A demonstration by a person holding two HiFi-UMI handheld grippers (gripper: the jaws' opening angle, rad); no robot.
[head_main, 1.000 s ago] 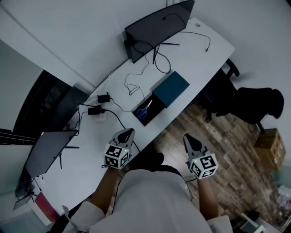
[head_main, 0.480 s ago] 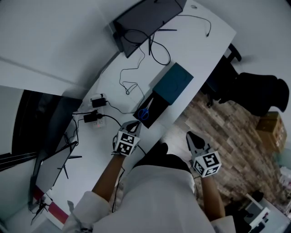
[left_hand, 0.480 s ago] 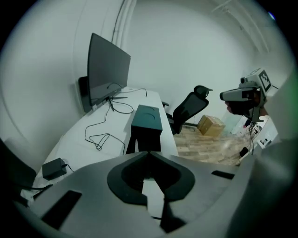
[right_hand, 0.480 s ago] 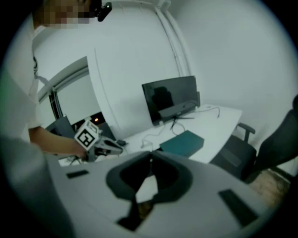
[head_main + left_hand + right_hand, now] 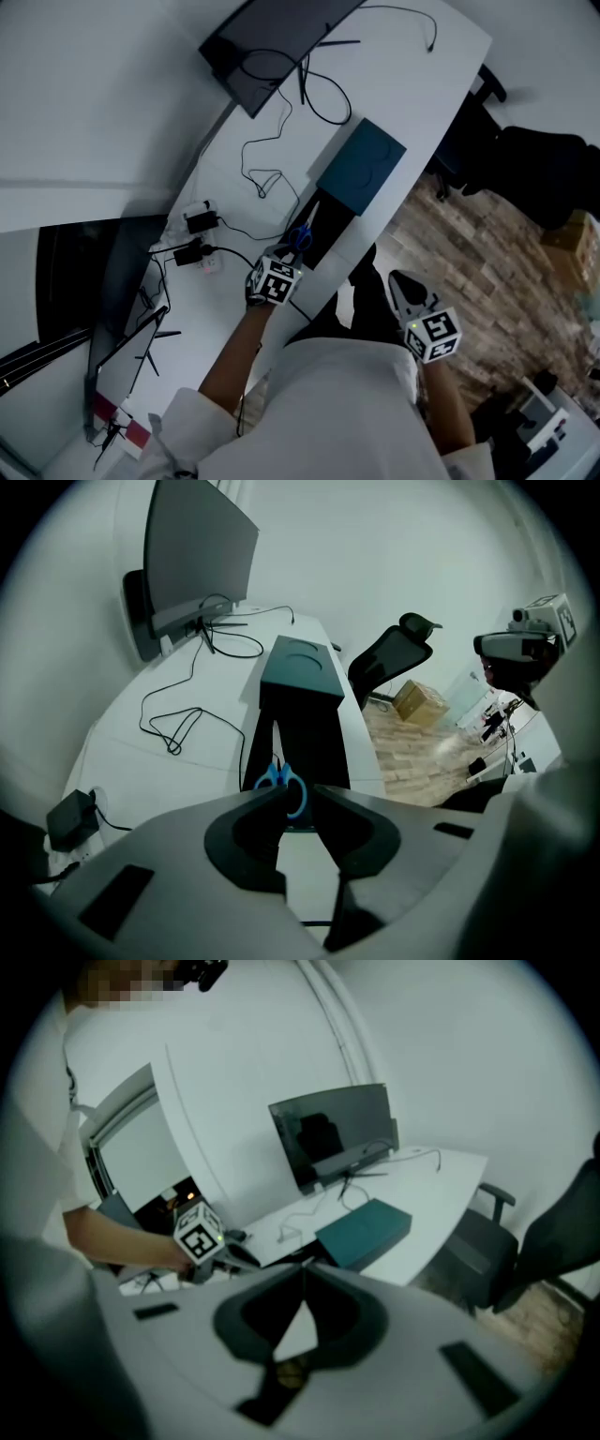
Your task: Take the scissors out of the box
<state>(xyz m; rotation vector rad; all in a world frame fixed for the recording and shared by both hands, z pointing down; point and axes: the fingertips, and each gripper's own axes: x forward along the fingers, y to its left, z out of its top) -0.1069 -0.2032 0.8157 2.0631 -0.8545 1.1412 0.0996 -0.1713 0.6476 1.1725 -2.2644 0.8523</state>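
Blue-handled scissors (image 5: 300, 236) lie in a long black open box (image 5: 325, 234) near the desk's front edge, with the box's teal lid (image 5: 359, 167) resting on its far end. My left gripper (image 5: 284, 257) hovers at the box's near end, pointing steeply down. In the left gripper view its jaws are opening, and the scissors' handles (image 5: 284, 781) show through the gap just beyond the tips, with nothing held. My right gripper (image 5: 405, 289) hangs off the desk over the wooden floor. Its jaws stand closed together and empty (image 5: 302, 1274).
A white desk (image 5: 412, 66) carries a dark monitor (image 5: 267, 37), loose black cables (image 5: 267, 178) and power adapters (image 5: 195, 234). A black office chair (image 5: 525, 173) stands on the floor at right. A laptop (image 5: 127, 352) sits at the desk's left end.
My left gripper has come down and forward from the desk's near edge to the box's end, and its jaws have parted. The right gripper has sunk a little beside the desk.
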